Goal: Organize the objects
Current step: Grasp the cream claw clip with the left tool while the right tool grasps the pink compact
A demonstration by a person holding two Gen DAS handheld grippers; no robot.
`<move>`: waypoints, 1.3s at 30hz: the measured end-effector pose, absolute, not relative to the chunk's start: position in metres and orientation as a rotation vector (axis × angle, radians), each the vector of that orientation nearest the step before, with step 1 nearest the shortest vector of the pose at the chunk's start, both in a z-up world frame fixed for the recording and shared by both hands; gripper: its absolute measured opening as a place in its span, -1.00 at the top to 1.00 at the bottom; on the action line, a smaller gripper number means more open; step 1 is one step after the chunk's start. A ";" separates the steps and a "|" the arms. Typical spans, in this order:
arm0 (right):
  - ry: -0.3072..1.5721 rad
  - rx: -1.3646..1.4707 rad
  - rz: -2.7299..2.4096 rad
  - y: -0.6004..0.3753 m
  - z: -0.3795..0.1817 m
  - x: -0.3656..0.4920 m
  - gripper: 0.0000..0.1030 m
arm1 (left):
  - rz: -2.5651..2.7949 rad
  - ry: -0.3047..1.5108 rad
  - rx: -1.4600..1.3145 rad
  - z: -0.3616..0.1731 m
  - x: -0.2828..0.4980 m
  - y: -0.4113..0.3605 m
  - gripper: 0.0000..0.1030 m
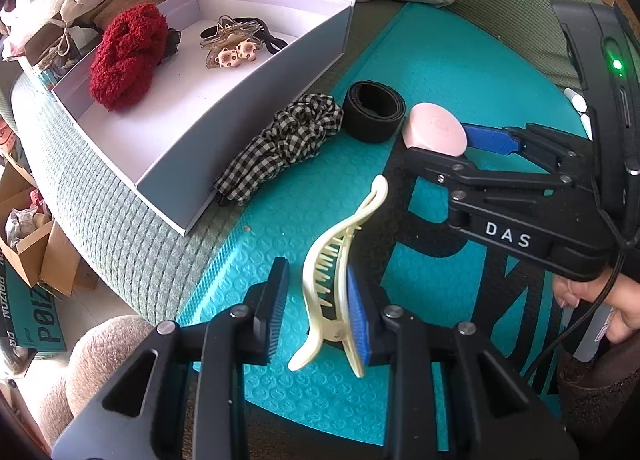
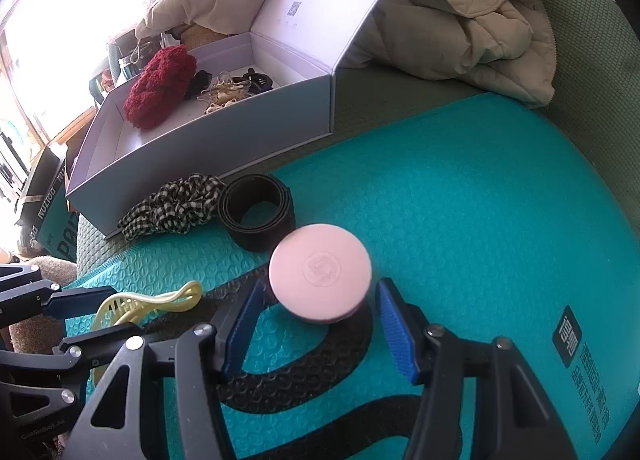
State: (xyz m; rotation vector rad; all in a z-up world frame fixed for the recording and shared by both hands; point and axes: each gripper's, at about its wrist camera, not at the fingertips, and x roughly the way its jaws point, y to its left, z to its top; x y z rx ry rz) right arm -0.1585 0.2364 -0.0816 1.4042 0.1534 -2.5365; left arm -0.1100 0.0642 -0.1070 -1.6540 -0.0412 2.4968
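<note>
A cream hair claw clip (image 1: 330, 280) stands on edge over the teal mat (image 1: 460, 59), its handle end between the pads of my left gripper (image 1: 316, 268), which is shut on it. The clip (image 2: 140, 306) and left gripper (image 2: 116, 312) also show in the right wrist view. A round pink compact (image 2: 320, 284) lies on the mat between the fingertips of my right gripper (image 2: 320, 287), which is open with a gap on each side. The left wrist view shows the compact (image 1: 436, 129) inside the right gripper (image 1: 438, 143). A checked scrunchie (image 1: 284, 143) and a black band loop (image 1: 374, 111) lie beside the open white box (image 1: 240, 99).
The box holds a red fluffy scrunchie (image 1: 124, 55) and small hair clips (image 1: 234, 43); its lid stands up behind. A beige jacket (image 2: 460, 19) lies at the back on the green cushion. Cardboard boxes (image 1: 32, 244) sit on the floor at left. A hand (image 1: 600, 300) holds the right gripper.
</note>
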 end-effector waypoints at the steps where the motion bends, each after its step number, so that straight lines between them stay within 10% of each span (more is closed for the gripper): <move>1: 0.153 1.406 -2.532 0.236 -0.083 -0.160 -0.15 | 2.497 -0.039 -1.654 -0.107 -0.110 0.064 0.47; 34: 0.172 1.506 -2.578 0.258 -0.079 -0.052 0.00 | 2.444 0.014 -1.620 -0.109 -0.076 0.087 0.46; 39: 0.168 1.519 -2.581 0.258 -0.080 -0.053 -0.07 | 2.428 0.073 -1.583 -0.111 -0.077 0.095 0.19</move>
